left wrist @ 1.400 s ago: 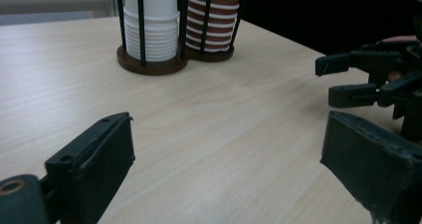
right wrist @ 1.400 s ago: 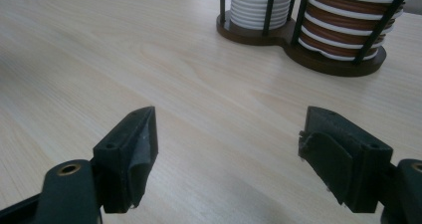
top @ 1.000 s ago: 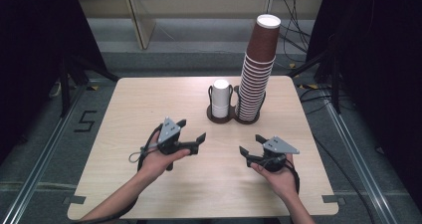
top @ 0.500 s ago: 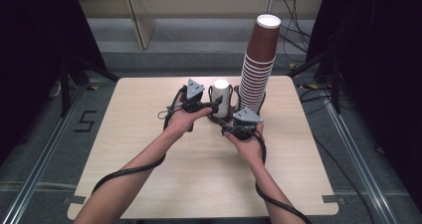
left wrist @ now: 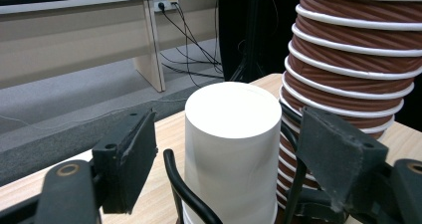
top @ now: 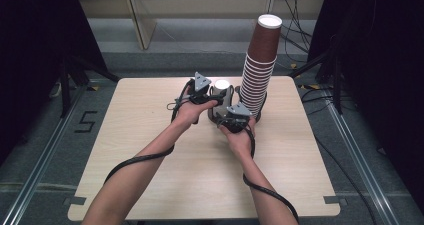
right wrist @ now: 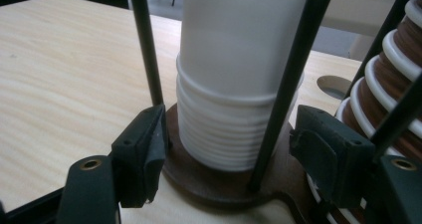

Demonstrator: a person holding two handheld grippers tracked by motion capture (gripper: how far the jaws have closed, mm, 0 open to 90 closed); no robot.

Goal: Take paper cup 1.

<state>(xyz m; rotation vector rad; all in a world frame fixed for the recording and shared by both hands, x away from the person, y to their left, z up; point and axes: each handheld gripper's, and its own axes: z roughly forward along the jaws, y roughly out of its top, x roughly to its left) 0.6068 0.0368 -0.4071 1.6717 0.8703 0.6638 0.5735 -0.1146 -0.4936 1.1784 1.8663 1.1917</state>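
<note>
Left gripper (top: 212,96): its jaws had just been closing and stood on either side of the top white cup (left wrist: 231,149), gaps left on both flanks; nothing gripped.
White cup stack (right wrist: 234,84): upside down, nested, standing between the left gripper's jaws inside the black wire uprights of the holder (right wrist: 219,181).
Right gripper (top: 231,116): lower down, its jaws had just been closing about the holder's round brown base, the left pad at the rim; whether the pads pressed on it was hard to tell, as the right one was partly masked by a wire.
Brown cup stack (top: 260,70): tall, upside down, just right of both grippers, in the holder's other bay.
Done: both grippers had arrived at the white stack, one high, one low.
Left to do: by my reading, closing on the top cup, steadying the base, and lifting the cup free; no cup had come off.
Table (top: 150,135): pale wood-grain top, bare around the grippers, cables trailing back across it.
Room: grey floor beyond the grippers, a light bench (left wrist: 74,30) with wires, dark curtains at both sides.
</note>
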